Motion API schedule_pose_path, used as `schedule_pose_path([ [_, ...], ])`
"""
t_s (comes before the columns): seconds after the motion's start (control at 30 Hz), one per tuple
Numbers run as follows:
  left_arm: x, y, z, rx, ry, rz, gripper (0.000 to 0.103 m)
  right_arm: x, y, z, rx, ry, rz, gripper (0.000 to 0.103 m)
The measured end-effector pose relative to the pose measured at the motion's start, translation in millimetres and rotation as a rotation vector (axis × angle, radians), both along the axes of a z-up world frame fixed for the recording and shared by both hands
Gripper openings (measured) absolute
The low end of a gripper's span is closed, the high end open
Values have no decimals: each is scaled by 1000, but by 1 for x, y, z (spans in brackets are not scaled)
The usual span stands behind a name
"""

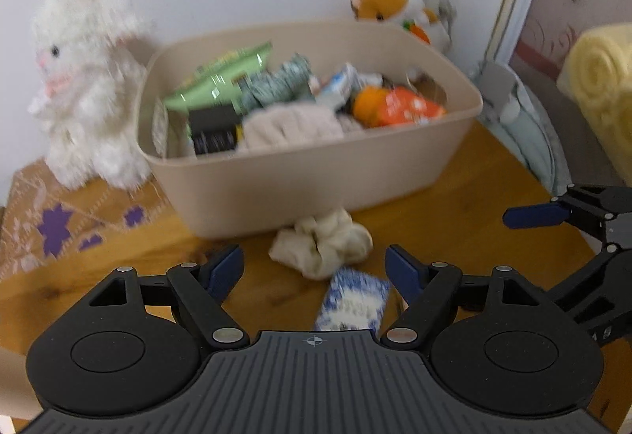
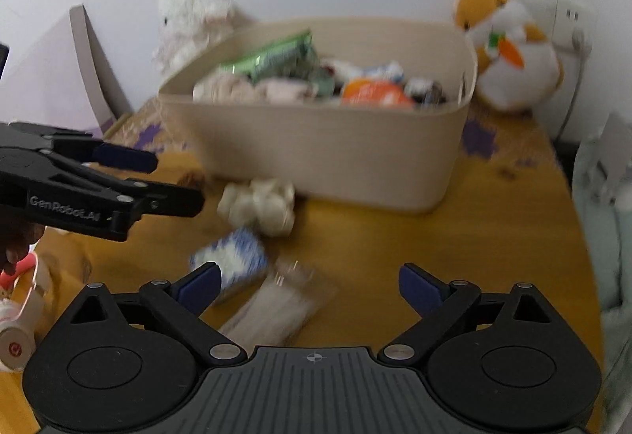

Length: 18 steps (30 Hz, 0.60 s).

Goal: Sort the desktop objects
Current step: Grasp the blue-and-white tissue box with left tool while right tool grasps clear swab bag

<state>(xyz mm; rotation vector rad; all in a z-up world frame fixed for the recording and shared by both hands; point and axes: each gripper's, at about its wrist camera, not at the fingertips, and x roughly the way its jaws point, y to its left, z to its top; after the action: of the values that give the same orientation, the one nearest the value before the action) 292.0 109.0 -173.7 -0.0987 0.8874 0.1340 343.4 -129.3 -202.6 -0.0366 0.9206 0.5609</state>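
A beige bin (image 1: 308,173) holds several items: green packets, cloth, an orange pouch. In front of it on the wooden table lie a crumpled cream cloth (image 1: 328,240) and a blue-and-white packet (image 1: 355,299). My left gripper (image 1: 314,268) hangs open above these two, touching neither. In the right wrist view the cream cloth (image 2: 260,207) and the blue-and-white packet (image 2: 233,260) lie ahead, with a clear packet of white sticks (image 2: 276,307) between the fingers of my open right gripper (image 2: 310,278); nothing is gripped. The left gripper's blue finger (image 2: 126,157) reaches in from the left.
A white plush (image 1: 83,86) stands left of the bin on a patterned mat (image 1: 59,228). An orange plush (image 1: 395,7) sits behind the bin by the wall. Pale green fabric (image 1: 529,141) and a yellow roll (image 1: 604,78) border the right. A pink-and-white object (image 2: 15,315) lies near left.
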Motion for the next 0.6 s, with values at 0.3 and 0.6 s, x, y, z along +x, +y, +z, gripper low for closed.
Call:
schedule_pose_path([
  [0.3,1,-14,-32,-9,65,-70,80,-21,28,-26,-61,73,24,98],
  [0.6,15,-22,-57,1,121,-92,80,-18,35,-44,-94,96,-1,93],
])
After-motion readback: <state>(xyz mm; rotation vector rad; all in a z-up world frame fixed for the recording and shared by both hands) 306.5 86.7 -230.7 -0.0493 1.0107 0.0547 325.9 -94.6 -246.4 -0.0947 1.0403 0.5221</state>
